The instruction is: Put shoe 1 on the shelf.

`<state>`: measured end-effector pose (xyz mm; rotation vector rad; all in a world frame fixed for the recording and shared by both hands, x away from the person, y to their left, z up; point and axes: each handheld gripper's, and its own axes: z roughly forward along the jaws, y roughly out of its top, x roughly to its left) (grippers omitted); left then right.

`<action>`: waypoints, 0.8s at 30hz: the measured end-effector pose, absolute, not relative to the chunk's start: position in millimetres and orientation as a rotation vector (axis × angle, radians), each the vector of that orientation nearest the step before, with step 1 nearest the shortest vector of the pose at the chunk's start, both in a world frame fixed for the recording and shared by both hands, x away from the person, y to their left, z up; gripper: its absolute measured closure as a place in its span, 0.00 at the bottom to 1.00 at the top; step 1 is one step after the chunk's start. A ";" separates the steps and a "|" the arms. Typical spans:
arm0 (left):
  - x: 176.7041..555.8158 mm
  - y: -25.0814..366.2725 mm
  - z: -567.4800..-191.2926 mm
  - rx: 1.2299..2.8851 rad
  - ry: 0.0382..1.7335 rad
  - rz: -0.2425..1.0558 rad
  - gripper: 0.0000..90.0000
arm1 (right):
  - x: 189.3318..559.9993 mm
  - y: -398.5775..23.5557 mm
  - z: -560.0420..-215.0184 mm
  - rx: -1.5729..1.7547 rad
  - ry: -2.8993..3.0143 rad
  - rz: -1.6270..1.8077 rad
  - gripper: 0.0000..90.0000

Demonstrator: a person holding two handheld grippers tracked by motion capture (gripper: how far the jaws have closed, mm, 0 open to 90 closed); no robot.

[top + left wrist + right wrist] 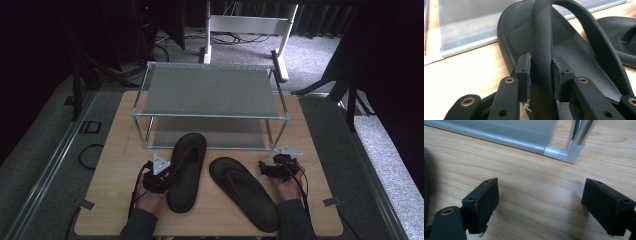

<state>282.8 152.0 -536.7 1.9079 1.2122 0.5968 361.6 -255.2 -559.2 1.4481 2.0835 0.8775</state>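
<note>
Black rubber strap of the left flip-flop (187, 170), lower centre of the high view, sits clamped between the left gripper (541, 75) pads (grasp step, I judge). Next it likely needs lifting toward the shoe rack (210, 115) above. Right gripper (549, 205) hangs spread wide over bare table (536, 185), beside the other flip-flop (245, 192).

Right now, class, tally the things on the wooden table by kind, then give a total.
Black flip-flops: 2, one gripped by its strap in the left tool, one lying free.
Two-tier metal rack: 1.
Hand-held tools: 2, the right tool open.
Total: 5.
</note>
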 end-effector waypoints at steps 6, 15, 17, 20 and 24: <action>285.6 148.5 -537.4 1.892 1.221 0.611 0.80 | 361.6 -255.2 -559.2 1.448 2.084 0.877 0.16; 296.3 140.5 -537.3 1.863 1.232 0.631 0.82 | 361.6 -255.2 -559.2 1.448 2.084 0.877 0.16; 298.8 138.4 -536.5 1.860 1.228 0.627 0.82 | 361.6 -255.3 -559.2 1.448 2.083 0.877 0.16; 302.3 135.5 -534.4 1.856 1.212 0.624 0.82 | 361.6 -255.3 -559.2 1.448 2.084 0.877 0.16; 307.4 133.6 -531.8 1.845 1.208 0.625 0.83 | 361.6 -255.3 -559.2 1.448 2.084 0.878 0.16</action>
